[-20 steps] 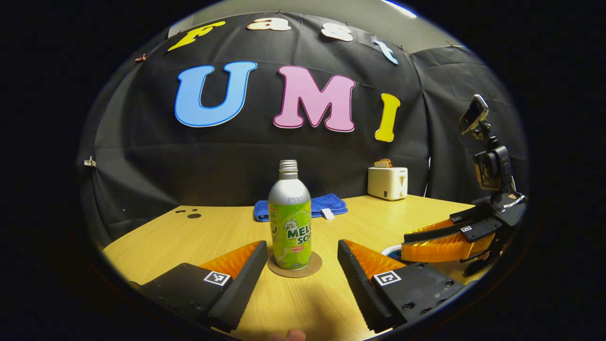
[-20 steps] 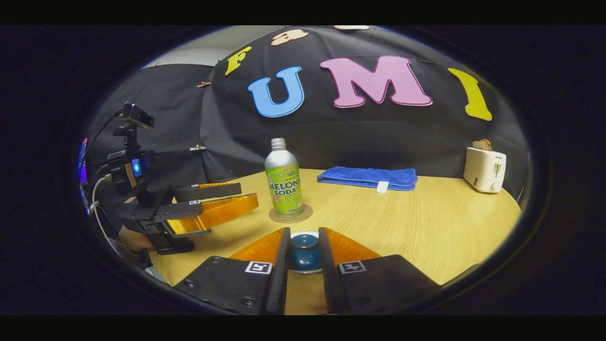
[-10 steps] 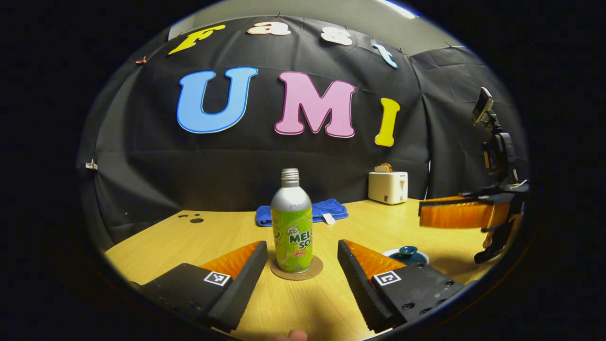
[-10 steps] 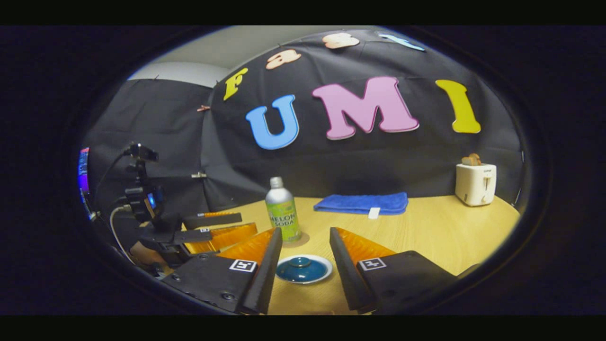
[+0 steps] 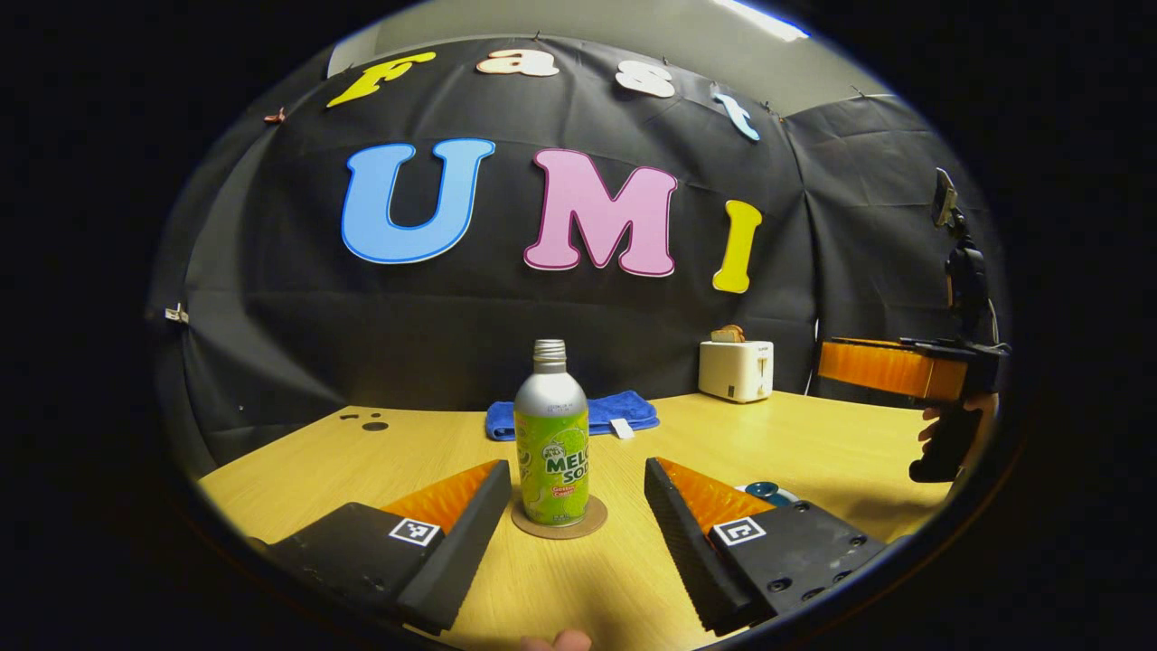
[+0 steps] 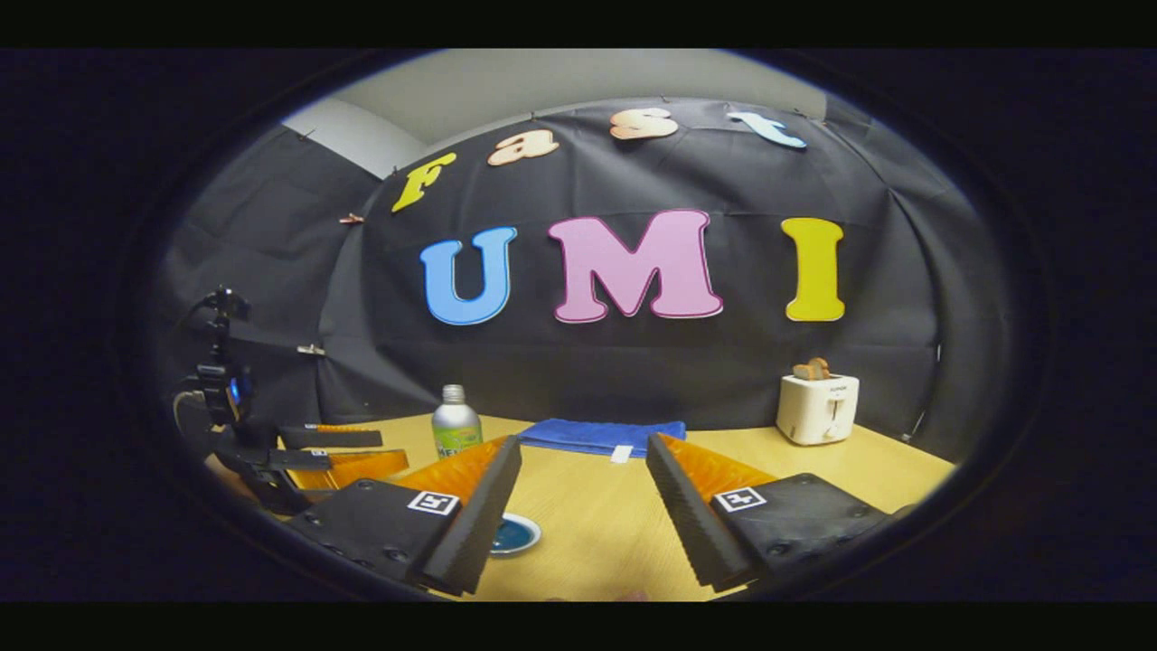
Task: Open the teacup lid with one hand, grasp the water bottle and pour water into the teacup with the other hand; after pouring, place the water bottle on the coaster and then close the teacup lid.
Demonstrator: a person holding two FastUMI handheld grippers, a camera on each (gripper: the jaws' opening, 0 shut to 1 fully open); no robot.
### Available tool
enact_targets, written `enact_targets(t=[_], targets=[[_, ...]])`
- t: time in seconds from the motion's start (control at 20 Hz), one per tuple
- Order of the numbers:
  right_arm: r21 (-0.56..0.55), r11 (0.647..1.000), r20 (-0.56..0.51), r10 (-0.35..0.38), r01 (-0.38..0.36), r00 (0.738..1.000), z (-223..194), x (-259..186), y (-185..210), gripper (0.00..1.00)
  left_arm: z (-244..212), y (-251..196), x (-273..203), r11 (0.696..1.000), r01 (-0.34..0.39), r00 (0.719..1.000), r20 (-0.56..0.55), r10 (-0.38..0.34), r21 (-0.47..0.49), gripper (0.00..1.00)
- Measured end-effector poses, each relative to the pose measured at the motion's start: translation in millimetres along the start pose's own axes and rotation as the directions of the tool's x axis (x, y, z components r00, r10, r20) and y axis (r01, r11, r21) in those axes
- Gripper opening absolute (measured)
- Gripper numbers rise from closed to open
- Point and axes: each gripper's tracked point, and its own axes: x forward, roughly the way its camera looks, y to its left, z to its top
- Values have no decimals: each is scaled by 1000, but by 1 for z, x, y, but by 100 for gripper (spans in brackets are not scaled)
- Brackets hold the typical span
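Observation:
The green and silver water bottle (image 5: pixel 551 443) stands upright on the round brown coaster (image 5: pixel 559 522), just ahead of my left gripper (image 5: pixel 576 470). That gripper is open, one finger on each side of the bottle, not touching it. The blue teacup lid (image 5: pixel 766 493) with its white rim sits low on the table, half hidden behind my left gripper's right finger. In the right gripper view, my right gripper (image 6: pixel 583 445) is open and empty, raised above the table. The lid (image 6: pixel 517 533) peeks out by its left finger; the bottle (image 6: pixel 455 423) is farther left.
A folded blue towel (image 5: pixel 578 414) lies at the table's back and a white toaster (image 5: pixel 737 369) holding toast stands at the back right. A hand (image 5: pixel 947 434) holds the right gripper (image 5: pixel 895 369) high at the right. The left gripper (image 6: pixel 339 452) is low left in the right gripper view.
The right gripper, shut on the lid's knob a second ago, has opened, let go and lifted up and back. The left gripper has hardly moved.

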Motion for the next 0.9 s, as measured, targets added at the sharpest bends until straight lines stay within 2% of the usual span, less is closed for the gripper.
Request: enact_targets(t=[0.15, 0.2, 0.35, 0.45, 0.5, 0.6, 0.75, 0.8, 0.9], targets=[[11, 1000, -20, 5, -5, 1000, -6, 2, 3, 92, 5, 1, -2, 1000, -6, 1000, 13, 6, 8, 94], [13, 1000, -21, 4, -4, 1000, -7, 2, 4, 98, 6, 2, -2, 1000, -7, 1000, 16, 7, 8, 94], [14, 1000, -19, 4, -4, 1000, -6, 2, 4, 91, 6, 2, -2, 1000, -7, 1000, 16, 7, 5, 94], [12, 1000, -15, 4, -4, 1000, -4, 2, 3, 92, 5, 4, -3, 1000, -11, 1000, 15, 11, 7, 94], [11, 1000, -14, 4, -4, 1000, -4, 1, 3, 95, 7, 4, -3, 1000, -12, 1000, 17, 12, 8, 94], [12, 1000, -19, 3, -3, 1000, -5, 2, 2, 92, 8, 5, -3, 1000, -17, 1000, 22, 16, 13, 94], [15, 1000, -28, 4, -4, 1000, -7, 2, 2, 92, 8, 4, -3, 1000, -15, 1000, 21, 14, 12, 94], [13, 1000, -27, 3, -3, 1000, -6, 2, 2, 95, 7, 4, -4, 1000, -14, 1000, 21, 13, 10, 94], [13, 1000, -24, 4, -3, 1000, -5, 1, 2, 95, 7, 3, -3, 1000, -13, 1000, 20, 13, 8, 94]])
